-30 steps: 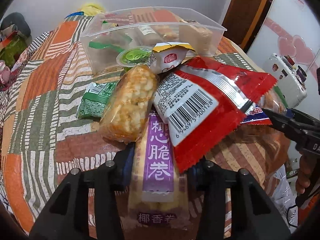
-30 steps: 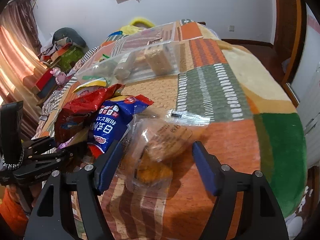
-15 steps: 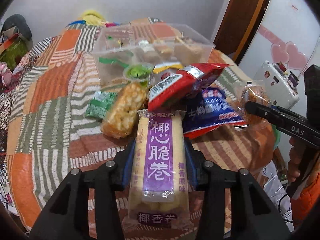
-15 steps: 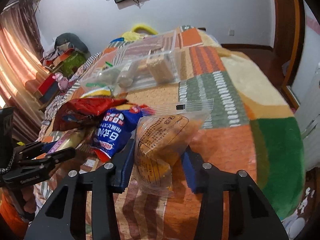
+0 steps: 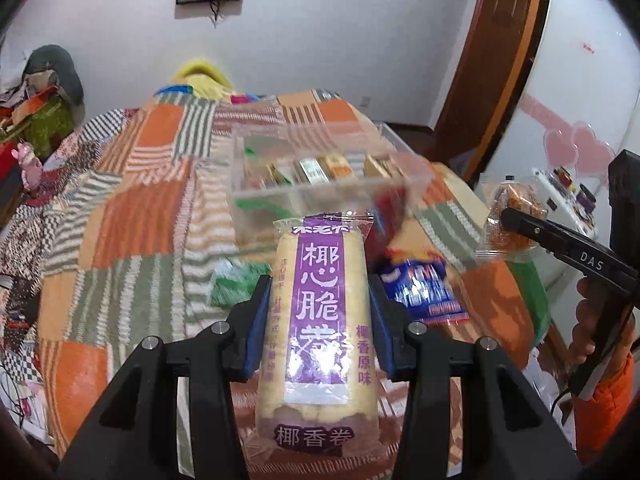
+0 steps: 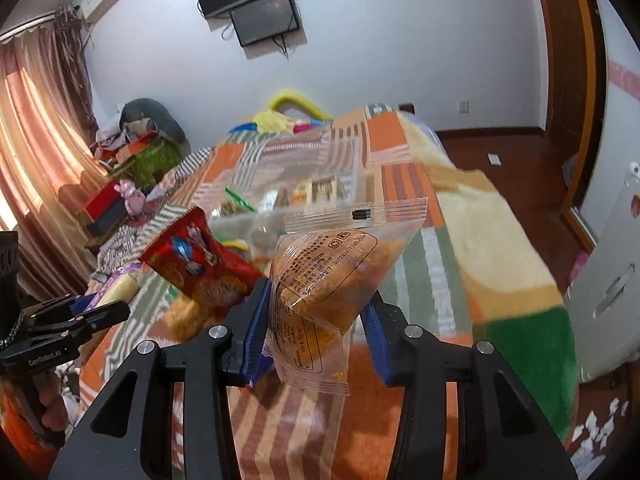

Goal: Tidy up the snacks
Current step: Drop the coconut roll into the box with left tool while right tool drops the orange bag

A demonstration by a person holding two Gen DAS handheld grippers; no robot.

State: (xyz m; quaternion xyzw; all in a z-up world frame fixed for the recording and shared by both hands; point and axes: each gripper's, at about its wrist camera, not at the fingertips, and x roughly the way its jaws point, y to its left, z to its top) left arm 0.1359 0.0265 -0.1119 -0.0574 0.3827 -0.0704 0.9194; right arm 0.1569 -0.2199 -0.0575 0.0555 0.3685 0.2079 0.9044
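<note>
My left gripper (image 5: 320, 312) is shut on a long purple-labelled roll snack pack (image 5: 320, 320) and holds it above the bed. My right gripper (image 6: 318, 312) is shut on a clear packet with an orange pastry (image 6: 320, 280), also lifted; it shows in the left wrist view (image 5: 516, 216). A clear plastic box (image 5: 320, 184) with several snacks inside stands ahead on the patchwork blanket; it also shows in the right wrist view (image 6: 296, 188). A blue snack bag (image 5: 420, 288), a green packet (image 5: 236, 280) and a red bag (image 6: 200, 264) lie before the box.
The patchwork blanket (image 5: 140, 208) covers the bed. A white appliance (image 5: 560, 188) stands off the bed's right side. Clutter (image 6: 140, 148) lies at the far left. A wooden door (image 6: 568, 80) and bare floor are to the right.
Both grippers have risen with their snacks. The right gripper closed on the pastry packet and lifted it. The left gripper pulled the roll pack out from under the red bag.
</note>
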